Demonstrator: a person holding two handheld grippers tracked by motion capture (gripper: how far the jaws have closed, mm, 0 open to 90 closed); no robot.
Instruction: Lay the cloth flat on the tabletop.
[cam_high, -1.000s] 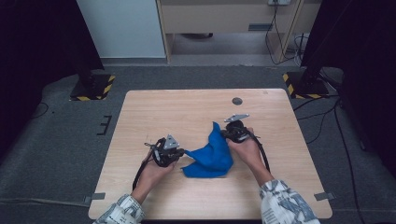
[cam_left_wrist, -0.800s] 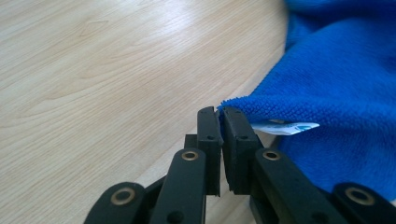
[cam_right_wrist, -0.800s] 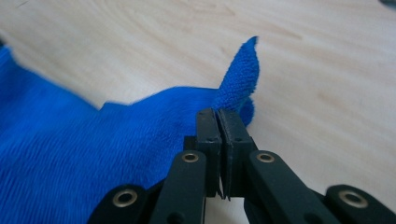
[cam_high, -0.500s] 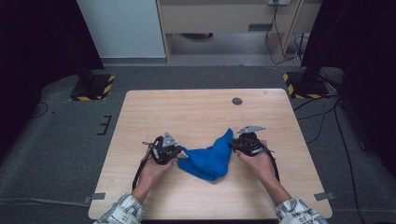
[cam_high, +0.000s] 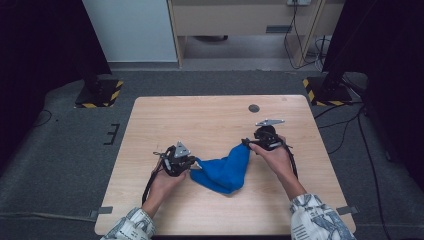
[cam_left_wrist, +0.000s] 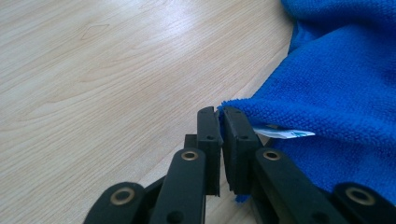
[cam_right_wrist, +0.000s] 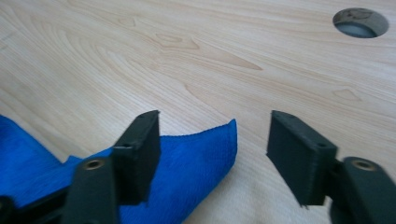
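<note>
A blue cloth (cam_high: 225, 170) lies bunched on the wooden table (cam_high: 210, 120) between my two grippers. My left gripper (cam_high: 191, 163) is shut on the cloth's left corner; the left gripper view shows the blue cloth (cam_left_wrist: 336, 70) pinched between the jaws of my left gripper (cam_left_wrist: 220, 116), with a white label (cam_left_wrist: 285, 134) just behind them. My right gripper (cam_high: 246, 143) is at the cloth's upper right corner. In the right gripper view my right gripper (cam_right_wrist: 215, 119) stands open, and the corner of the cloth (cam_right_wrist: 187, 158) lies flat on the table between the jaws.
A round cable hole (cam_high: 254, 108) sits in the tabletop behind the right gripper, also seen as the hole (cam_right_wrist: 360, 22) in the right gripper view. Bare wood surrounds the cloth. Beyond the table are grey floor and stand bases (cam_high: 97, 94).
The right gripper has moved to the right, drawing the cloth's corner out with it. The cloth's raised peak has dropped and stretched out. The left gripper has stayed put.
</note>
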